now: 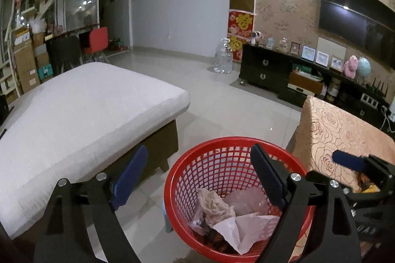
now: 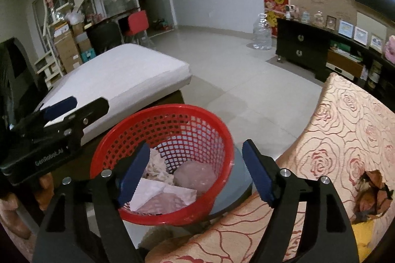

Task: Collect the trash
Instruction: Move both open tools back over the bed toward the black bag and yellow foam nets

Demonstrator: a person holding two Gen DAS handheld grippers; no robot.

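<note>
A red mesh basket (image 1: 222,164) holds crumpled tissue (image 1: 214,206), white paper (image 1: 244,228) and clear plastic. It also shows in the right wrist view (image 2: 172,124). My left gripper (image 1: 200,176) is open and empty, its blue pads either side of the basket's near rim. My right gripper (image 2: 195,174) is open and empty just above the basket's near rim, with white paper (image 2: 158,191) and tissue below it. The right gripper shows at the right edge of the left wrist view (image 1: 355,161); the left gripper shows at the left of the right wrist view (image 2: 64,110).
A white cushioned bench (image 1: 81,110) stands left of the basket. A chair with rose-patterned fabric (image 2: 345,144) stands right of it, its cover torn. A dark TV cabinet (image 1: 296,75) and a large clear water bottle (image 1: 223,58) stand across the tiled floor (image 1: 234,105).
</note>
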